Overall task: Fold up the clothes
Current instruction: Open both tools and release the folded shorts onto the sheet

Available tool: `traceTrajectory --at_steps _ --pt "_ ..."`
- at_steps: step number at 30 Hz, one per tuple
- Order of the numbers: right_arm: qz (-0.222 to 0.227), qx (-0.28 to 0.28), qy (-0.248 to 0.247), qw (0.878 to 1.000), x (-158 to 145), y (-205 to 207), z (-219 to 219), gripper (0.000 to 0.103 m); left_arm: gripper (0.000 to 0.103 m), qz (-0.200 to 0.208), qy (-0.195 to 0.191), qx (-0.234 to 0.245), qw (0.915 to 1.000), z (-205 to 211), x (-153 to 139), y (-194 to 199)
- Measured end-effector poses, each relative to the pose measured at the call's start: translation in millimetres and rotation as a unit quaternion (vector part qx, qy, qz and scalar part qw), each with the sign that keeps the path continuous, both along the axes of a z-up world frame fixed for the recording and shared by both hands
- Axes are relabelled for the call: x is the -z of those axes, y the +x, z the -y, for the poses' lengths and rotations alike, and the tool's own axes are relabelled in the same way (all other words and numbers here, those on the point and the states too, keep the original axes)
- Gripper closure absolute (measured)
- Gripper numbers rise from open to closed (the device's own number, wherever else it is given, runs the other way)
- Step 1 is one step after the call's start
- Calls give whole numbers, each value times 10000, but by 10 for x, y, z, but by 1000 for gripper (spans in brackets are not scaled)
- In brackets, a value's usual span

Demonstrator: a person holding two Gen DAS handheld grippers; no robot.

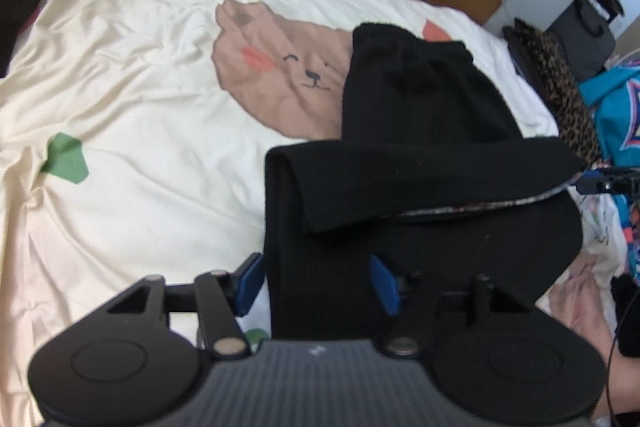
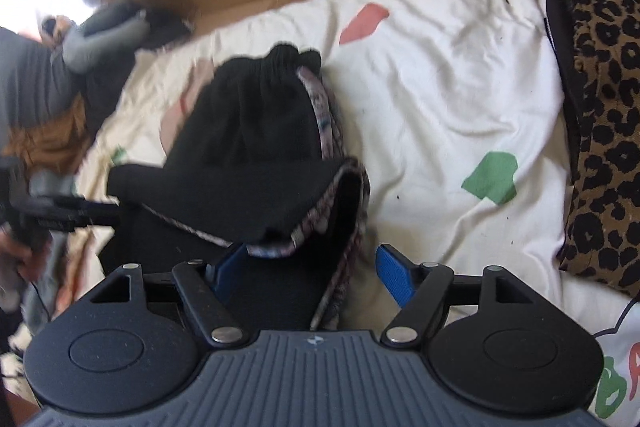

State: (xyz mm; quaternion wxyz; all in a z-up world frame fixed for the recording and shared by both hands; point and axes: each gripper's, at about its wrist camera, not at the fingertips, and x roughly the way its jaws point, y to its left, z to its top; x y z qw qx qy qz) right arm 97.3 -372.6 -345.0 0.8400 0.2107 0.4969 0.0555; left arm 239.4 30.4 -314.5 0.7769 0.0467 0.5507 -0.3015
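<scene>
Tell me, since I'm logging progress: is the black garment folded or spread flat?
Partly folded: the black garment has one flap doubled back over itself, showing patterned lining along its edge.

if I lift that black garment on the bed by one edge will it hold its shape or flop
Probably flop. The black garment already drapes in soft folds over itself on the bedsheet, so it looks limp, not stiff. Its knit-like surface suggests it should grip rather than slide in the left gripper. The folded flap would likely fall open if lifted from one edge only.

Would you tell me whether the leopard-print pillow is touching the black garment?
Apart. The right wrist view shows white bedsheet between the black garment and the leopard-print pillow.
</scene>
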Motion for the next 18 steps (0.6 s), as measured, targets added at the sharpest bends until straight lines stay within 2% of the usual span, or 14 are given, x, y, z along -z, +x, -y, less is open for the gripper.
traceTrajectory --at_steps 9,18 --pt "-179 -308 -625 9974 136 21 -165 28 44 317 548 194 9978 160 129 4" --pt "-217 -386 -1173 9921 230 194 -249 33 42 542 739 328 9953 250 237 43"
